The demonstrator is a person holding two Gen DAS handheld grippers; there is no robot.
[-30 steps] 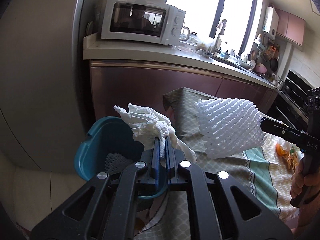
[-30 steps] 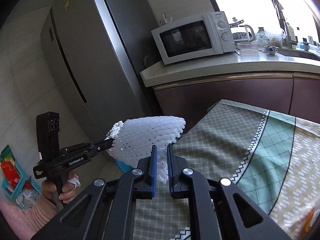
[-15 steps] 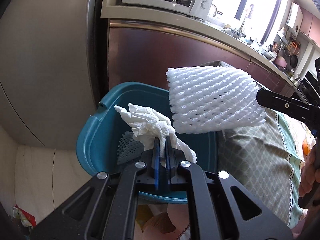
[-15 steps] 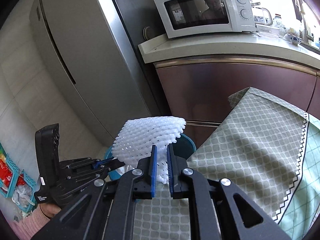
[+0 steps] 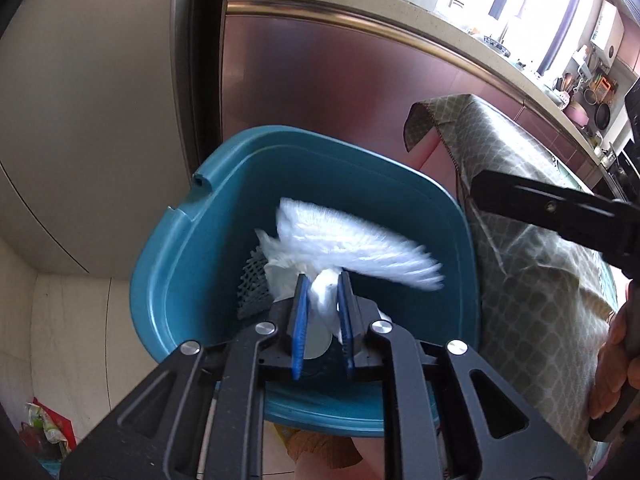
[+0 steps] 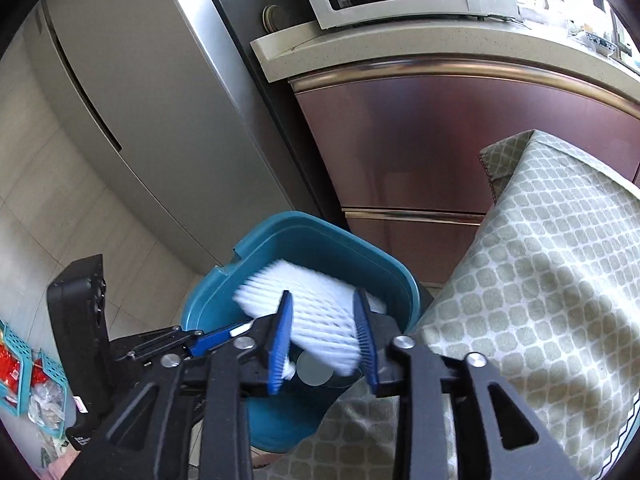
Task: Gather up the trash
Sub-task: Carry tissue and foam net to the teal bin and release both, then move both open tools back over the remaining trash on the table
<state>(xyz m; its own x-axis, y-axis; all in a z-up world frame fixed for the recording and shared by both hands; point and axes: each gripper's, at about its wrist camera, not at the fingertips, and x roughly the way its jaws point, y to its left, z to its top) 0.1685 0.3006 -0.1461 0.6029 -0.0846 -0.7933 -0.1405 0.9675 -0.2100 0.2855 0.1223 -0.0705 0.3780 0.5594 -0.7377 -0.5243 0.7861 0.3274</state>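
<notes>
One teal plastic bin (image 5: 188,280) beside the tabletop's corner holds a grey foam net (image 5: 250,284). Above it, left tongs (image 5: 322,312) are opening around one crumpled white tissue (image 5: 326,300); right tongs (image 6: 324,340) are opening, one blurred white foam net sleeve (image 6: 316,312) loose between them.

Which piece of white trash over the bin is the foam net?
The ribbed white foam net, between the right gripper's opening jaws; the crumpled tissue sits in the left gripper.

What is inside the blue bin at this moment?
Inside the blue bin are the white foam fruit net, blurred, a crumpled white tissue and a grey mesh net by the wall. These, with the left hand-held gripper, cover most of the bottom.
</notes>
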